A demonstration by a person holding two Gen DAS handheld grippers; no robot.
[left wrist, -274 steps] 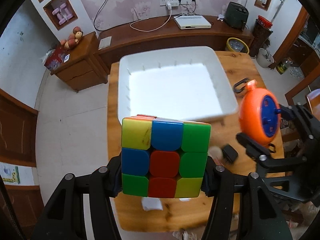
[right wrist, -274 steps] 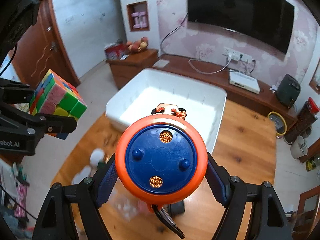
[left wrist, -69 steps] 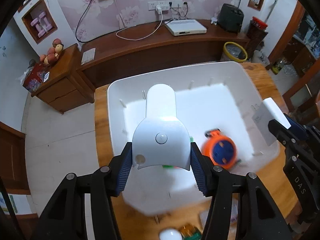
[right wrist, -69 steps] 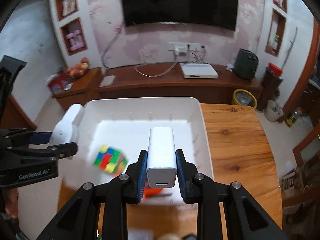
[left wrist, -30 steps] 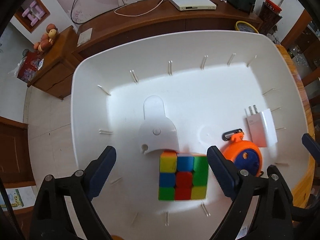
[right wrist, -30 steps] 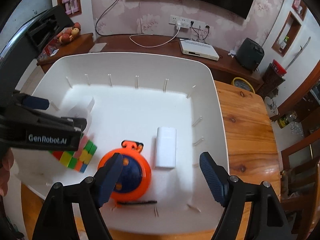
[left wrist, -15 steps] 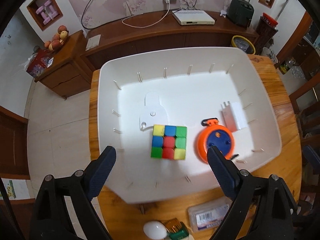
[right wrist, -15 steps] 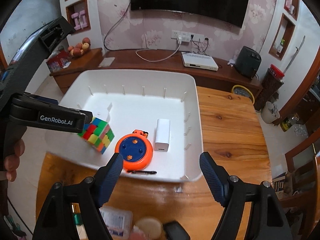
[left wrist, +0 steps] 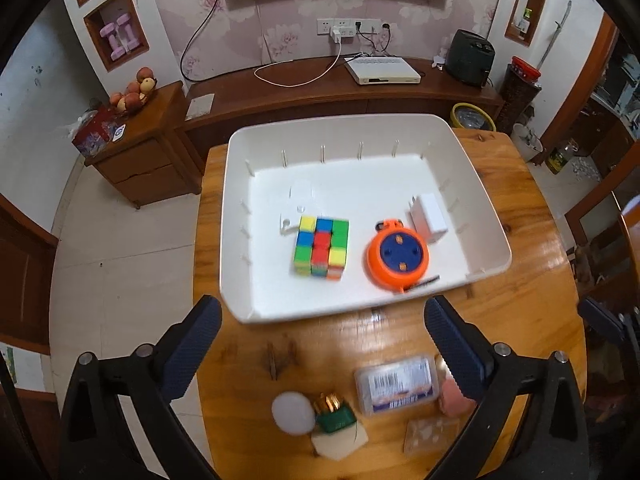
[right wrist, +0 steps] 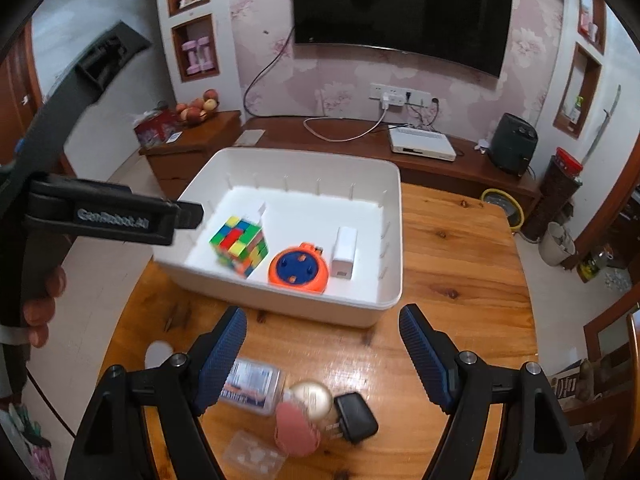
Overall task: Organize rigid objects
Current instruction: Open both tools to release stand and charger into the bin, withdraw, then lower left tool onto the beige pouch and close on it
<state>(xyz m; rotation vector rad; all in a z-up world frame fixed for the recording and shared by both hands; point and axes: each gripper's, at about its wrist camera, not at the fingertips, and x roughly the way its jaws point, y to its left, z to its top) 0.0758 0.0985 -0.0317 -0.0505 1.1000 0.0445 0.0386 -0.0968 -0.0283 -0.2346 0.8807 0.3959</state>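
Note:
A white bin (left wrist: 488, 216) (right wrist: 394, 216) stands on the wooden table. In it lie a colour cube (left wrist: 321, 247) (right wrist: 240, 246), an orange and blue reel (left wrist: 397, 256) (right wrist: 298, 267), a white charger (left wrist: 428, 218) (right wrist: 345, 254) and a white plastic piece (left wrist: 299, 204), partly hidden behind the cube in the right wrist view. My left gripper (left wrist: 320, 334) is open and empty, above the table in front of the bin. My right gripper (right wrist: 323, 340) is open and empty, also in front of the bin.
On the table near me lie a clear plastic box (left wrist: 396, 384) (right wrist: 250, 386), a white round lid (left wrist: 293, 413), a green and gold item (left wrist: 334, 414), a pink item (right wrist: 296, 426), a gold cap (right wrist: 311, 396), a black adapter (right wrist: 355, 418) and a clear tray (right wrist: 252, 456).
Both grippers have pulled back and up from the bin, so it looks smaller and the loose items on the near table show. The things in the bin lie as before.

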